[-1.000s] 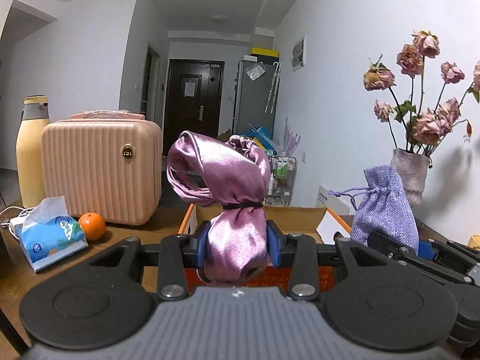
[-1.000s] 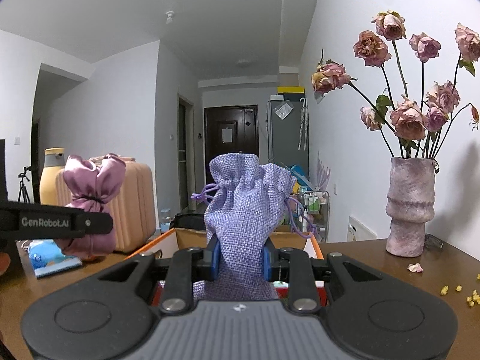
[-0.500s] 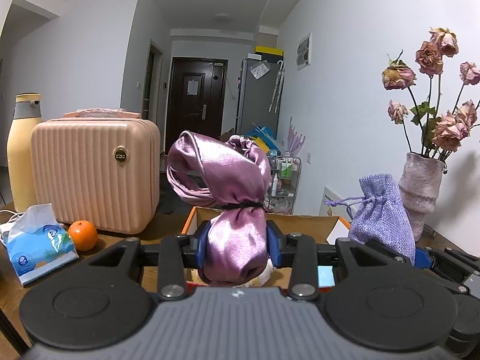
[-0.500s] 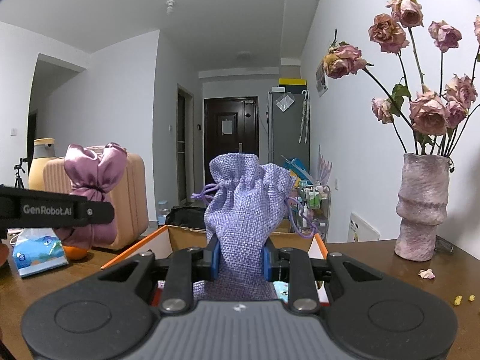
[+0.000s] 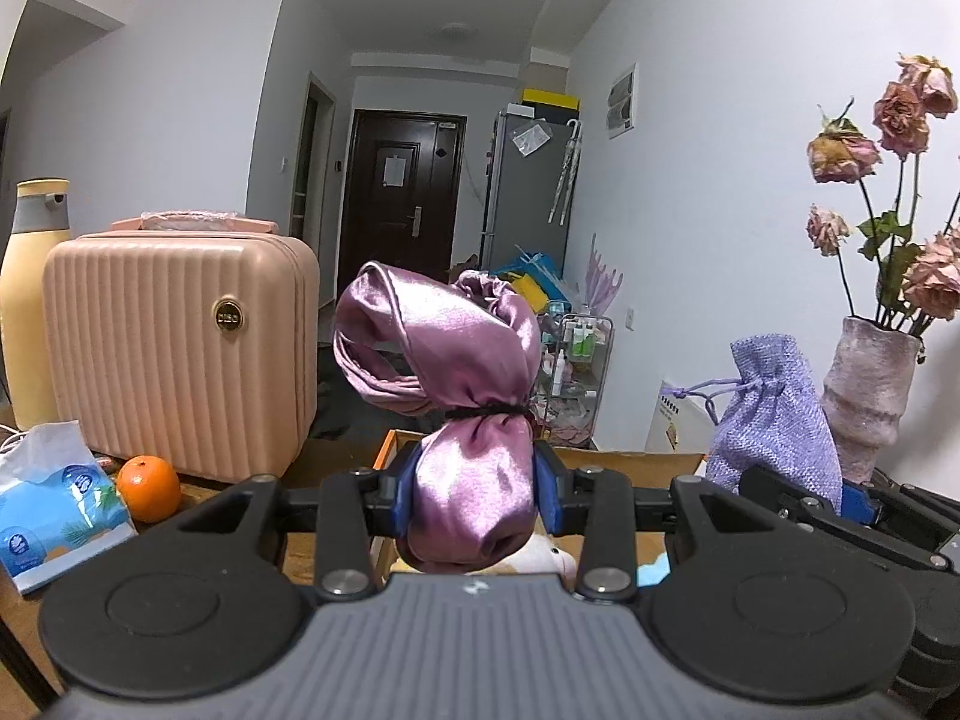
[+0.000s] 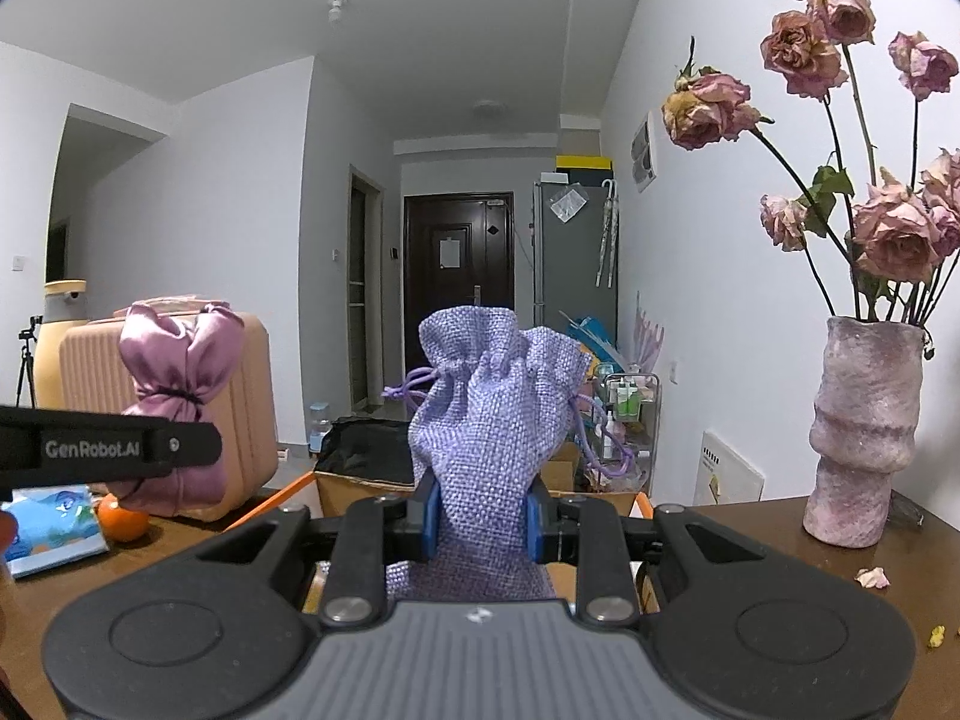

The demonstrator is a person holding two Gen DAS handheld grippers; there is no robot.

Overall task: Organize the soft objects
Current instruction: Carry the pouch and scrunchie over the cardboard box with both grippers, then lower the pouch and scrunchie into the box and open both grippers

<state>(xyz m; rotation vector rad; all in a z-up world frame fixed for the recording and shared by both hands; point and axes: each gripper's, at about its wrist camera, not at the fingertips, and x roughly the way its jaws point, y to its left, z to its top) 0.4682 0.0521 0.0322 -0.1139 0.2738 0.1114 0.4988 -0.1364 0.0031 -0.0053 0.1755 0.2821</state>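
My left gripper (image 5: 474,495) is shut on a shiny pink satin pouch (image 5: 462,396) tied with a black band, held upright above an open cardboard box (image 5: 624,459). My right gripper (image 6: 483,516) is shut on a lavender woven drawstring bag (image 6: 492,414), also held upright over the same box (image 6: 360,480). The satin pouch also shows at the left of the right wrist view (image 6: 177,396), and the lavender bag at the right of the left wrist view (image 5: 774,420). A pale soft toy (image 5: 540,558) lies in the box under the left gripper.
A pink ribbed case (image 5: 180,354), a yellow bottle (image 5: 30,294), an orange (image 5: 148,487) and a tissue pack (image 5: 54,516) stand at the left on the brown table. A vase of dried roses (image 6: 864,426) stands at the right, with fallen petals (image 6: 873,577) nearby.
Both grippers have moved forward towards the box, each still holding its bag. The case and vase appear nearer, and the box interior now shows below the left gripper.
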